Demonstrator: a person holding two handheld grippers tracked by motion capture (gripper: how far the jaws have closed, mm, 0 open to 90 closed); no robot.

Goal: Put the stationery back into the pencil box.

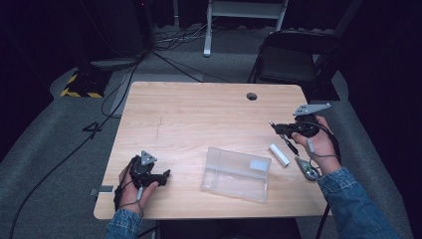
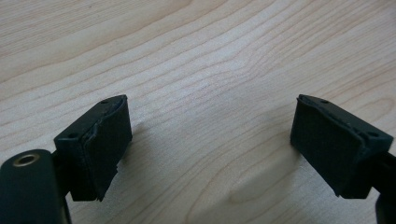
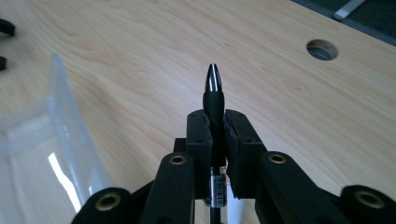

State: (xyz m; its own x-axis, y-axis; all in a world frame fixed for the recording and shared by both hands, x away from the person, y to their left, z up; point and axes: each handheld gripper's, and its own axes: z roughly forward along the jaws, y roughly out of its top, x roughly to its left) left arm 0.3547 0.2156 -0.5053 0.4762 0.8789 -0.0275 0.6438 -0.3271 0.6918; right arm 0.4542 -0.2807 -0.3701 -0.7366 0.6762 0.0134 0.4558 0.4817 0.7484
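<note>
My right gripper [image 1: 284, 129] is held above the table's right side, shut on a black pen [image 1: 288, 139]. In the right gripper view the pen [image 3: 214, 91] stands between the closed jaws of that gripper [image 3: 215, 123], silver tip pointing away. A clear plastic box [image 1: 236, 174] lies open at the front middle, and its wall [image 3: 65, 116] shows at the left of the right gripper view. My left gripper [image 1: 165, 175] rests at the front left, open. In its own view the left gripper [image 2: 210, 140] has only bare wood between its pads.
A white cylinder [image 1: 279, 154] lies right of the box. A grey-green pen-like item [image 1: 307, 169] lies under the right hand. The wooden table [image 1: 199, 114] has a cable hole [image 1: 252, 96] near its far edge. A folding chair [image 1: 291, 57] stands behind.
</note>
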